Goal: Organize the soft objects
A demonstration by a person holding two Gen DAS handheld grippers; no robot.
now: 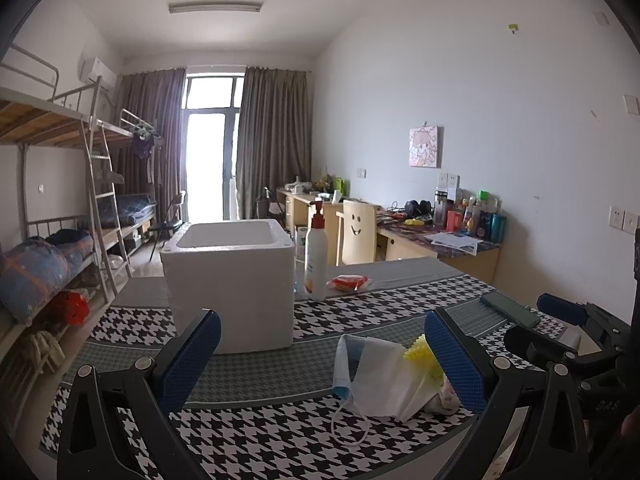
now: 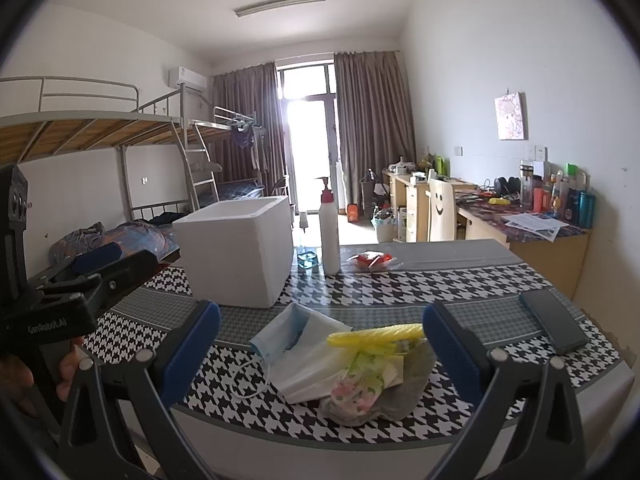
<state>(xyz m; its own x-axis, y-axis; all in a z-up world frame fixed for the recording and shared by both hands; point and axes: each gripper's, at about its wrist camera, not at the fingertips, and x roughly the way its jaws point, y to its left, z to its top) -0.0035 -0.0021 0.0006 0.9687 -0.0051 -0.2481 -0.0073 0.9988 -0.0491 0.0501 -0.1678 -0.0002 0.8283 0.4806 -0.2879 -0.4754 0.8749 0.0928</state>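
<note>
A pile of soft things lies near the front edge of the houndstooth tablecloth [image 2: 400, 288]. It holds a blue and white face mask [image 2: 296, 344], a yellow spiky piece [image 2: 376, 334], a floral cloth [image 2: 358, 386] and a grey cloth [image 2: 412, 384]. My right gripper [image 2: 322, 352] stands open just in front of the pile, its fingers on either side. My left gripper [image 1: 324, 360] is open too, with the face mask [image 1: 372, 376] just ahead of its right finger. An open white foam box [image 1: 236, 276] stands behind, empty as far as I can see.
A white pump bottle [image 2: 330, 232] stands right of the foam box [image 2: 236, 248], with a small blue glass [image 2: 307, 260] and a red packet [image 2: 370, 260] nearby. A dark phone [image 2: 554, 326] lies at the table's right. Bunk beds and desks line the walls beyond.
</note>
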